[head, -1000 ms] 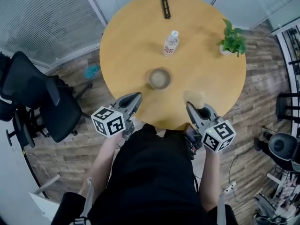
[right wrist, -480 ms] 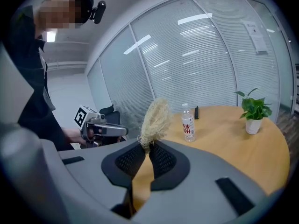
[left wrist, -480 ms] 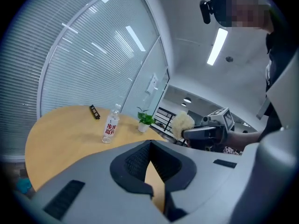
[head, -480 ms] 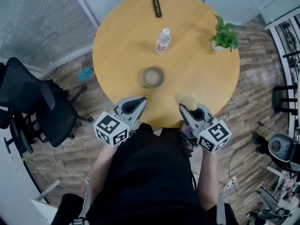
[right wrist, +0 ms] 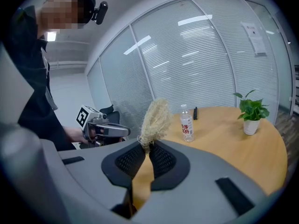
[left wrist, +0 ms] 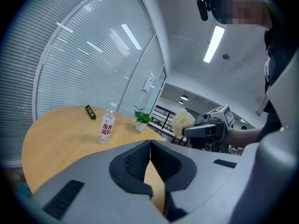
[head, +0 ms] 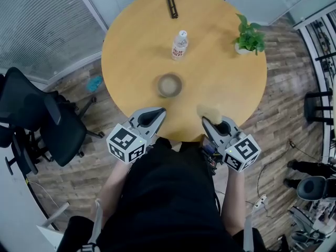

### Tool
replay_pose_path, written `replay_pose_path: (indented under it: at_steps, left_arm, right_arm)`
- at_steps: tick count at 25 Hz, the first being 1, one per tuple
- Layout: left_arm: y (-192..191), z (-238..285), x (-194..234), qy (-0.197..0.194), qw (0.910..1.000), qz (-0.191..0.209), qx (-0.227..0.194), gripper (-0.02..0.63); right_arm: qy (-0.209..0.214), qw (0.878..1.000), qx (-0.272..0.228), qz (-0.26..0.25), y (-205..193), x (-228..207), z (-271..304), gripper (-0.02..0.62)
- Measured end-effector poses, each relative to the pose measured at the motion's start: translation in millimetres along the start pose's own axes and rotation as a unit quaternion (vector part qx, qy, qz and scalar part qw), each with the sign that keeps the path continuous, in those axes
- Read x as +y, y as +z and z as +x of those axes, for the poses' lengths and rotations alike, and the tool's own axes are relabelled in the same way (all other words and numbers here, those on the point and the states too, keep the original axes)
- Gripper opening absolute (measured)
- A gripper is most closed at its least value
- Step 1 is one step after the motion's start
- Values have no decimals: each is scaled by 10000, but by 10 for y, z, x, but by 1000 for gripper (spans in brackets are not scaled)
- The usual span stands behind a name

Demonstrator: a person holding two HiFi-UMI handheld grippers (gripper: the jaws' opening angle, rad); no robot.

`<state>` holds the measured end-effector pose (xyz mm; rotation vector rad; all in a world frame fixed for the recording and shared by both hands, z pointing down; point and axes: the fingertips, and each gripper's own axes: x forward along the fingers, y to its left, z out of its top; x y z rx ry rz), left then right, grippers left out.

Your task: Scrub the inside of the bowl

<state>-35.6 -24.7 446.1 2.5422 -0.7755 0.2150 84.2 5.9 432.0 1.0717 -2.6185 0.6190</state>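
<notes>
- The person in black clothing (head: 168,193) is standing at the near edge of the round, light wooden table (head: 136,51), holding one gripper in each hand.
- The left gripper (left wrist: 150,146) is hanging at the table's near-left edge with its jaws clenched tight against each other. Nothing is sitting between them.
- The right gripper (right wrist: 148,148) is hanging at the near edge, to the right of the left one. Its jaws are grasping a pale, fibrous scrubbing pad (right wrist: 155,120) by its lower end, and the rest of the pad is sticking out past the tips.
- In the head view, the pad is lying over the table just inside its near rim.
- The small round beige bowl (head: 169,85) is standing upright near the middle of the table, farther in than both grippers. It is closer to the left gripper's line and apart from both.
- The bowl is not touching the pad.
- A clear plastic water bottle with a white cap and a red-printed label (head: 179,45) is standing upright beyond the bowl.
- A small green plant in a white pot (head: 248,35) is sitting on the far right of the table, well apart from the bottle.
- A narrow black strip (head: 170,3) is lying flat near the far rim.
- A black office chair (head: 31,114) is standing on the wood-patterned floor to the left of the table.
</notes>
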Motion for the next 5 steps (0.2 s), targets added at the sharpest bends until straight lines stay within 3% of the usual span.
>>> replay_pose_path:
  at_steps: [5]
  left_arm:
    - [-3, 18, -6, 8, 10000, -38, 44, 12]
  right_arm:
    - [-62, 10000, -8, -19, 26, -18, -37, 35]
